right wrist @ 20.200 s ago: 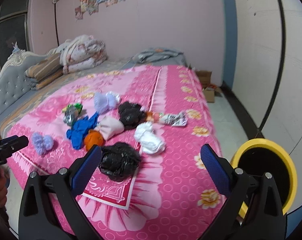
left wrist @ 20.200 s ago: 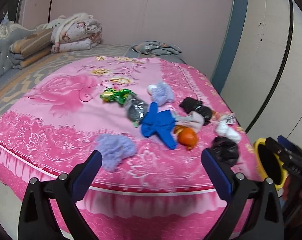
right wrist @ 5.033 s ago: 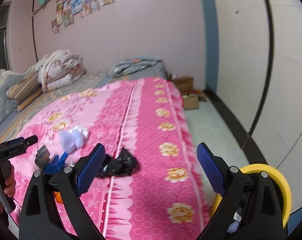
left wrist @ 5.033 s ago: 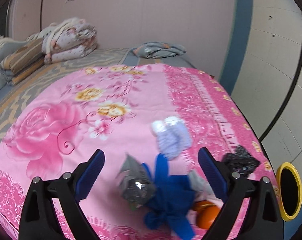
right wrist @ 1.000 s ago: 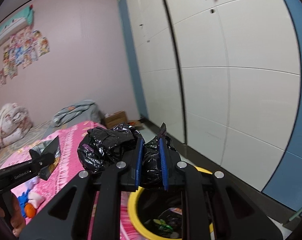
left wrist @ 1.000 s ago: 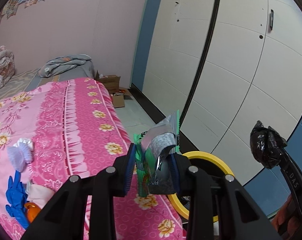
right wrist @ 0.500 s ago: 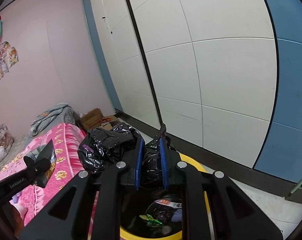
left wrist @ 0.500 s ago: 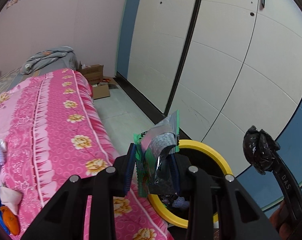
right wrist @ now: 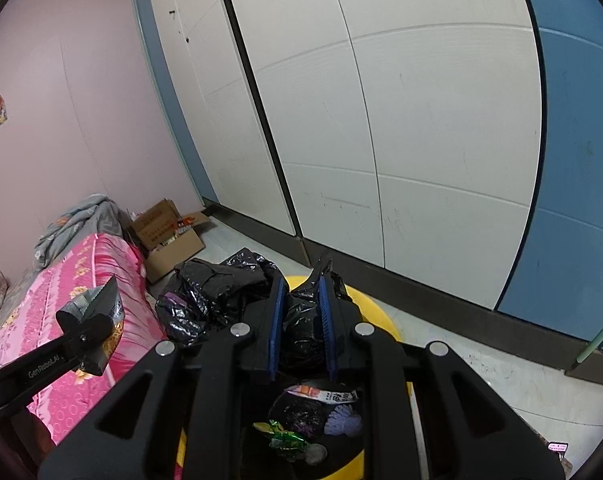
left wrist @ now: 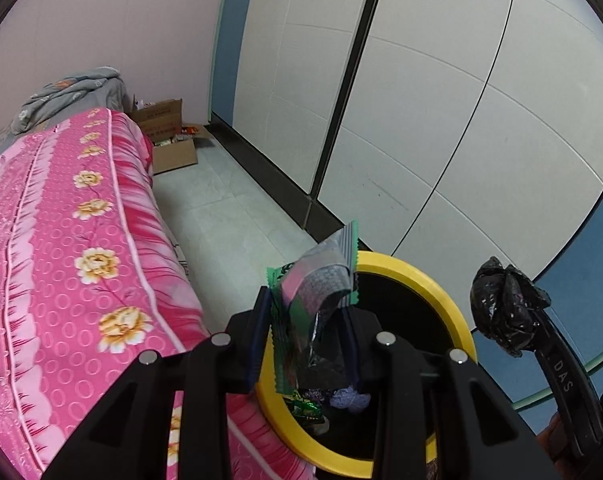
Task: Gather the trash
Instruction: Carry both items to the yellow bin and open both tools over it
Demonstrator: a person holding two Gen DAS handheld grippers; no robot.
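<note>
Yellow-rimmed bin [left wrist: 417, 276] half hidden behind left claw [left wrist: 307, 332] pinching wrapper [left wrist: 317, 284], right claw [right wrist: 301, 320] clamping black bag [right wrist: 221, 284].

Pink wall [left wrist: 101, 20], white-and-blue wardrobe doors [right wrist: 401, 120], pale tiled floor [left wrist: 229, 216] — a pink floral bed [left wrist: 61, 240], an open cardboard box [left wrist: 169, 140] beside it.
</note>
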